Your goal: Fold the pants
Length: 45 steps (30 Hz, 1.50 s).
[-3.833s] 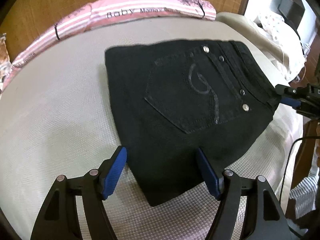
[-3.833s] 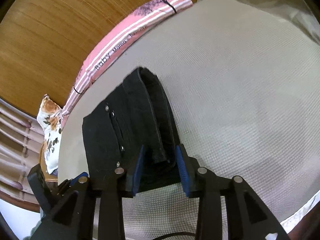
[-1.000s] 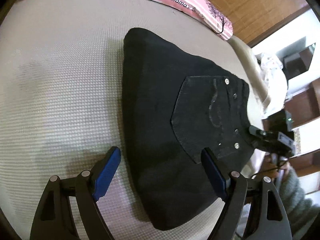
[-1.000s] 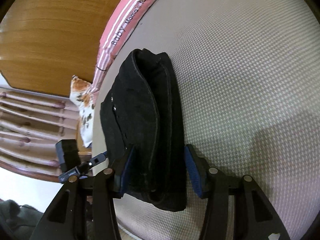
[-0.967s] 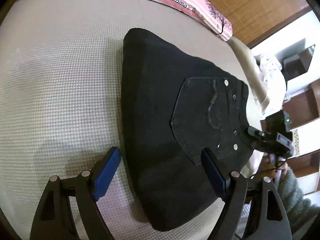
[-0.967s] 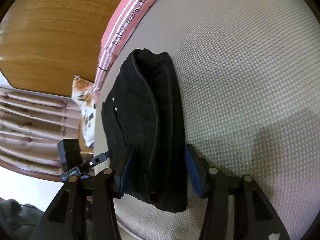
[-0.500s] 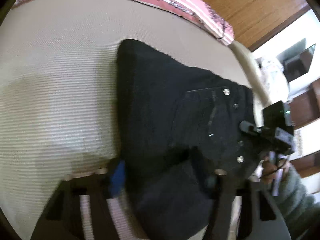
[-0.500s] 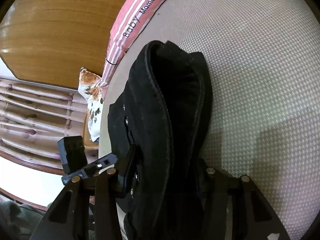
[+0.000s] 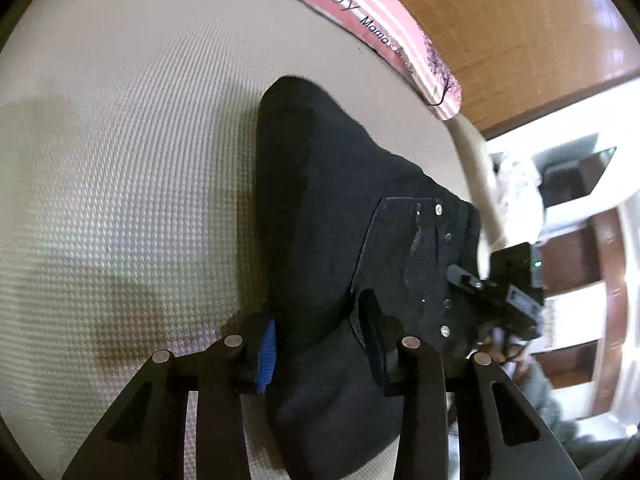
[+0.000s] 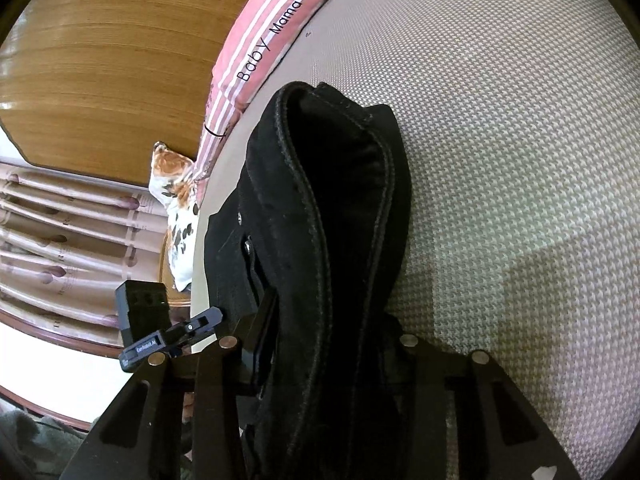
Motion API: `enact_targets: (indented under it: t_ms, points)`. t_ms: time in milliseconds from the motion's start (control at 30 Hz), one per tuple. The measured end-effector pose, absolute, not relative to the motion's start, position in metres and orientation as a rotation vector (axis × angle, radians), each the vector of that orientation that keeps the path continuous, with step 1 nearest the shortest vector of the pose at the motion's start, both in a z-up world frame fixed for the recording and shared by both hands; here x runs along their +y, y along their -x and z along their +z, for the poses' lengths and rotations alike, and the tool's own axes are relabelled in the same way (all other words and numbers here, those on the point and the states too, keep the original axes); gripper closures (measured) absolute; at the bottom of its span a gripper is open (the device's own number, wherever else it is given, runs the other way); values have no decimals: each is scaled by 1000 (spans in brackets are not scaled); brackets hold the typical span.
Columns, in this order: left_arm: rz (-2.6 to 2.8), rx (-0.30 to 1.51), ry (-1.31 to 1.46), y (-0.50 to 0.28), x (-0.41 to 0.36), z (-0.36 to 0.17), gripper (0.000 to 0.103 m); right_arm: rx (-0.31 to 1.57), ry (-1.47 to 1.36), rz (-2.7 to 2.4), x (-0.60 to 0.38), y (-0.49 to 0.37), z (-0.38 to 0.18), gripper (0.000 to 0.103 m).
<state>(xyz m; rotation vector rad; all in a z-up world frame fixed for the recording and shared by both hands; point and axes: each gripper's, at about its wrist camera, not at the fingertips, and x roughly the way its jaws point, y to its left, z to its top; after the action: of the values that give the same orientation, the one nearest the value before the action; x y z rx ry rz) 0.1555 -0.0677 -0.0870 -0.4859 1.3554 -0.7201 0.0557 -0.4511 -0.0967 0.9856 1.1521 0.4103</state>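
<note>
With both jaws closing on the folded black pants (image 9: 340, 216), left tool (image 9: 320, 344) at the near fold, right tool (image 10: 328, 344) on the waistband end, clamp every layer before you lift it off the bed (image 9: 120, 160).

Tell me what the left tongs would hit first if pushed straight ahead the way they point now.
The folded black pants. The left tongs are closing with a fold of them already between the pads, so going on would only drive deeper into the cloth, probably down toward the beige mattress beneath; depth is hard to judge.
</note>
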Motion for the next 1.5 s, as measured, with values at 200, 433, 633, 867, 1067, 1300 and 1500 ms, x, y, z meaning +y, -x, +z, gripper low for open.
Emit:
enact_targets:
  t_ms: [200,433,633,867,1067,1300,1500]
  points:
    - [-774,1373,569,-164,-61,-97,62,1150,-985,410,-451,-56,-97,67]
    - [-744,1333,446,-166,-82,-86,62,1149,-997,398,-452,-56,-97,67]
    - [-654,1285,221,-153,-102,-70,65,1147,-948,328,-446,-52,-89,69]
    - [-610,1199,5,-138,-120,-49,73,1133,-880,231,-436,-48,-69,74]
    - [-613,1177,-10,-133,-116,-38,77,1124,-874,199,-429,-44,-54,76]
    - [-589,1149,-19,-132,-101,-23,78,1134,-870,221,-406,-49,-43,76]
    - [-546,1116,-9,-143,-69,-12,78,1136,-871,265,-382,-74,-41,76]
